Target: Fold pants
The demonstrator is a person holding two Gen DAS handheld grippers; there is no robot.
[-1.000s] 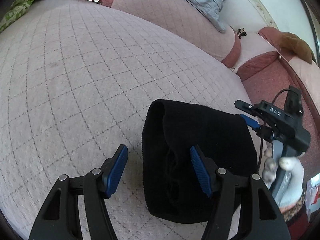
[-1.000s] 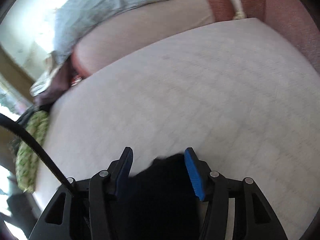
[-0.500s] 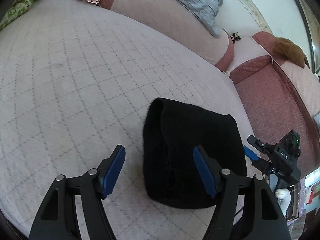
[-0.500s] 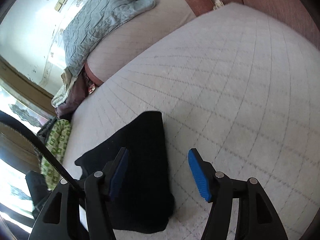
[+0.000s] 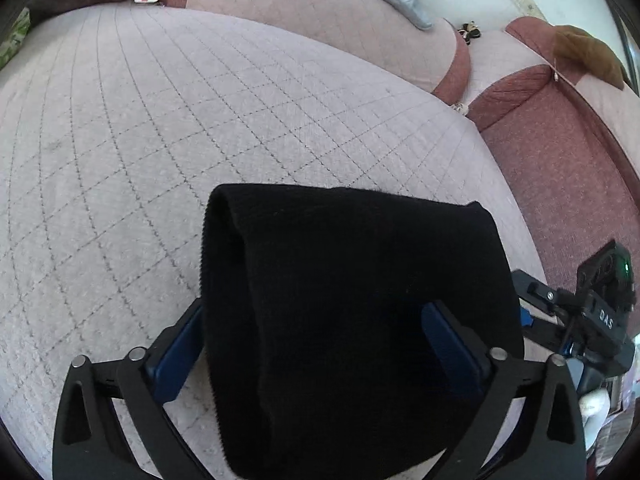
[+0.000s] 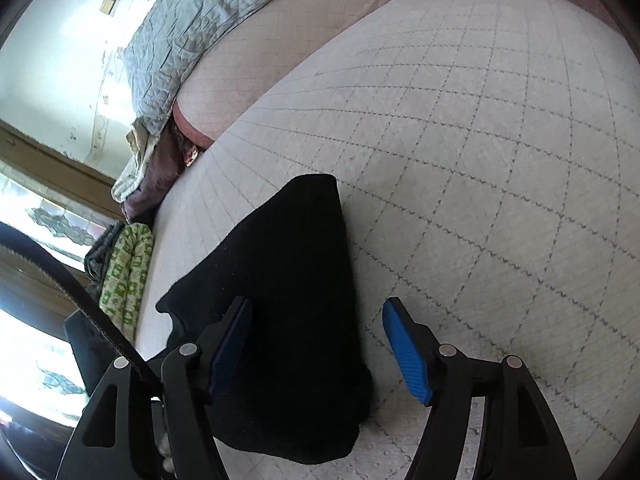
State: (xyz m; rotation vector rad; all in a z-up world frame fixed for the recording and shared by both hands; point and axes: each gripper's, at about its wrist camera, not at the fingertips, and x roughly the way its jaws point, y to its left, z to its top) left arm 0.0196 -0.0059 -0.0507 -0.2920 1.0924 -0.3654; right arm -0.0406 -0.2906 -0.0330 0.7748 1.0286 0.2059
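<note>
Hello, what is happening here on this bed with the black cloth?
A person holding a gripper in each hand is folding black pants on a quilted bed cover. The pants already lie as a compact folded bundle. The left gripper has just been opening wide, its jaws on either side of the bundle. The right gripper, also opening, grips nothing; the bundle's edge lies loose between its jaws.

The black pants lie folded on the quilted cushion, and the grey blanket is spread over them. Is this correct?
Not quite: the grey blanket lies over the sofa back, apart from the black pants, as the right wrist view shows. The pants do lie folded on the quilted cushion.
</note>
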